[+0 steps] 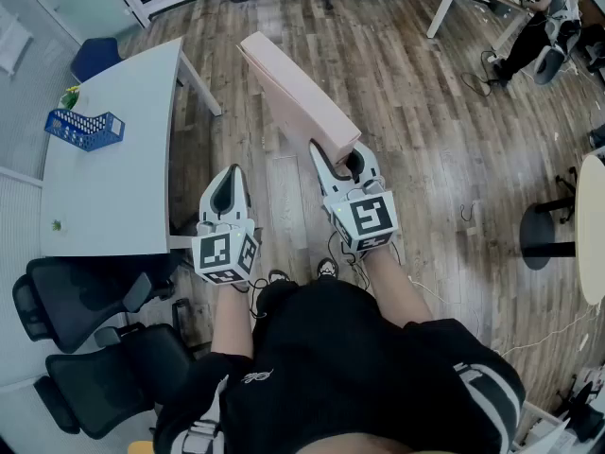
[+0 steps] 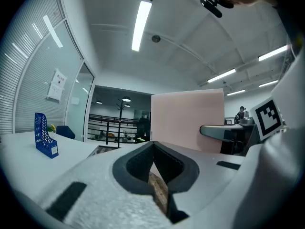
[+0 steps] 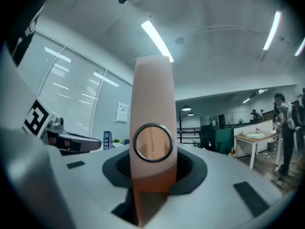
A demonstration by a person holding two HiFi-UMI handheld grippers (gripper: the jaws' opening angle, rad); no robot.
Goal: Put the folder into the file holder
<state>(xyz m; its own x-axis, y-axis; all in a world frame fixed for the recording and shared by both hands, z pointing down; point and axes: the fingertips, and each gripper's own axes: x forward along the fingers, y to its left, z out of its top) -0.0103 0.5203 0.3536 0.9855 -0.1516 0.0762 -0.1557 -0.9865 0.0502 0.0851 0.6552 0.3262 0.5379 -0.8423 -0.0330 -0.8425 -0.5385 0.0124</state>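
Folder [image 1: 298,97], pink, clamped in my right gripper [image 1: 348,159] at centre frame; my left gripper [image 1: 229,176] closed, empty.

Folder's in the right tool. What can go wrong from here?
1. The right tool grips the pink folder only at one end; the long overhang may sag or twist out.
2. The blue file holder stands unheld near the table edge; the left tool is empty, so insertion may push it.
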